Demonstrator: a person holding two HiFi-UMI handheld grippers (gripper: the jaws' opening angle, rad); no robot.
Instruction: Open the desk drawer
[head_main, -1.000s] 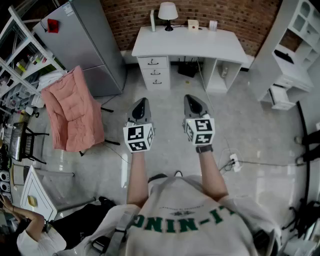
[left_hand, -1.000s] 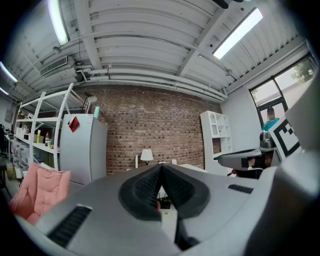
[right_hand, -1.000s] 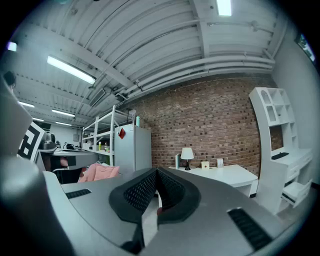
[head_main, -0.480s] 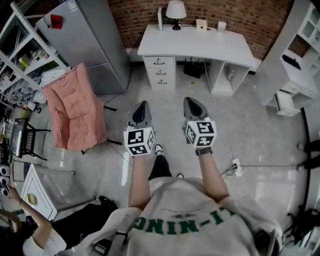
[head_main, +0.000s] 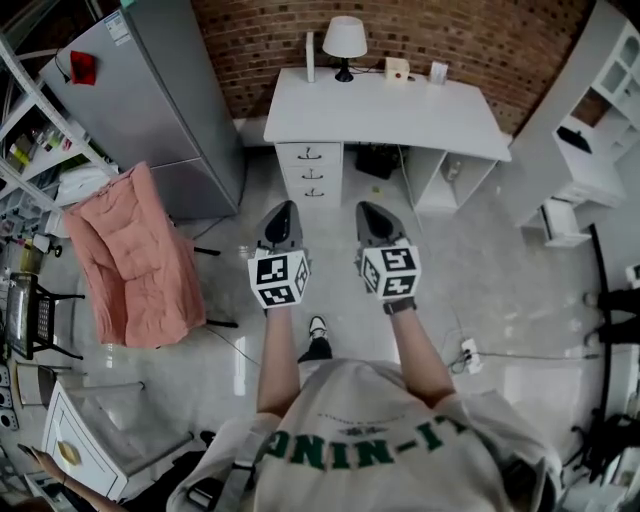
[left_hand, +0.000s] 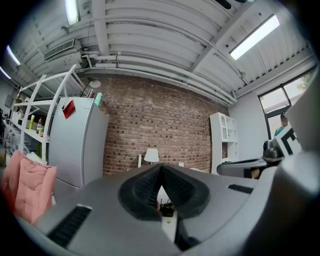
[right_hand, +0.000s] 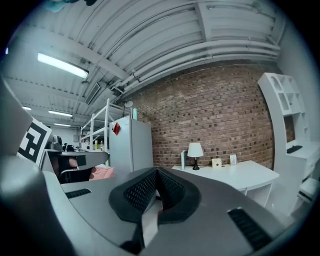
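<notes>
The white desk (head_main: 385, 108) stands against the brick wall, with a stack of three drawers (head_main: 310, 172) under its left end. Each drawer front has a small dark handle. My left gripper (head_main: 283, 208) hovers over the floor short of the drawers, shut and empty. My right gripper (head_main: 366, 210) hangs beside it, also shut with nothing in it. In the left gripper view the left gripper (left_hand: 161, 168) points level at the brick wall and the lamp (left_hand: 151, 155). In the right gripper view the right gripper (right_hand: 156, 171) has the desk (right_hand: 240, 176) off to its right.
A grey fridge (head_main: 165, 95) stands left of the desk, and a chair draped in pink cloth (head_main: 135, 255) stands in front of it. A white shelf unit (head_main: 585, 120) stands at the right. A black box (head_main: 378, 160) sits under the desk, and a power strip (head_main: 467, 351) lies on the floor.
The person has stepped toward the desk, which now looks nearer and larger. Both grippers have come forward together, still shut and side by side.
</notes>
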